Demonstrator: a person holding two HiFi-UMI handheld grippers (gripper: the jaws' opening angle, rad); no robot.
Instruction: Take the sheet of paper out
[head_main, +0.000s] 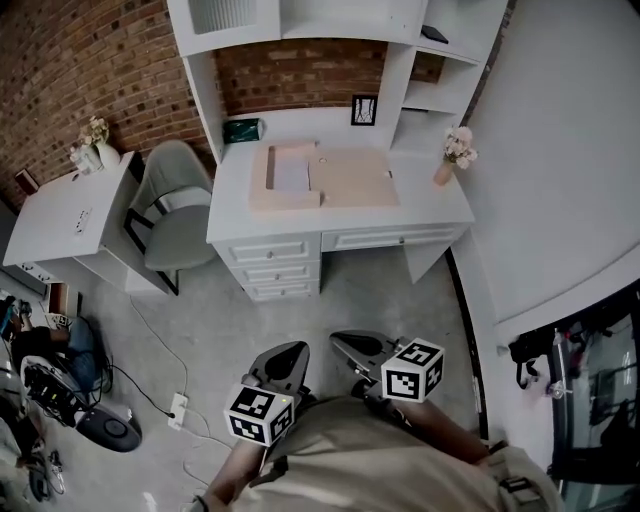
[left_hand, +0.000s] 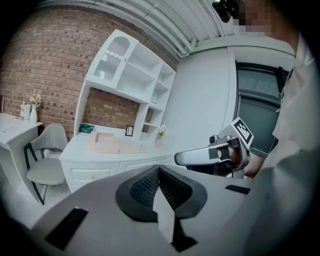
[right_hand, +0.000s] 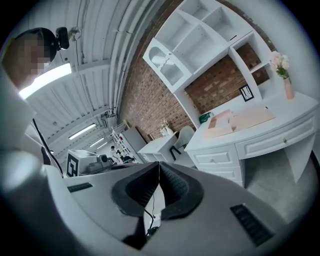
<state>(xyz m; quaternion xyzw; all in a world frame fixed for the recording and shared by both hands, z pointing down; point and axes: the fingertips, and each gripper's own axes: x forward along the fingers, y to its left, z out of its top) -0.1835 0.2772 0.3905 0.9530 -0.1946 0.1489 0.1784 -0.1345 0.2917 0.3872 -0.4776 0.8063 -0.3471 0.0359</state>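
Far ahead, an open tan folder (head_main: 352, 178) lies flat on the white desk (head_main: 440, 208). A white sheet of paper (head_main: 292, 172) rests in its left half. Both grippers hang low, close to the person's body and well short of the desk. My left gripper (head_main: 285, 360) is shut with nothing in it, its pads meeting in the left gripper view (left_hand: 158, 169). My right gripper (head_main: 352, 347) is shut and empty too, pads together in the right gripper view (right_hand: 159, 167). The folder (left_hand: 114, 145) shows small in the left gripper view, as it does in the right one (right_hand: 246, 120).
A grey chair (head_main: 176, 205) stands left of the desk, beside a second white table (head_main: 70, 215). On the desk are a flower vase (head_main: 455, 155), a picture frame (head_main: 364, 110) and a green box (head_main: 243, 129). A power strip (head_main: 178, 408) and cables lie on the floor.
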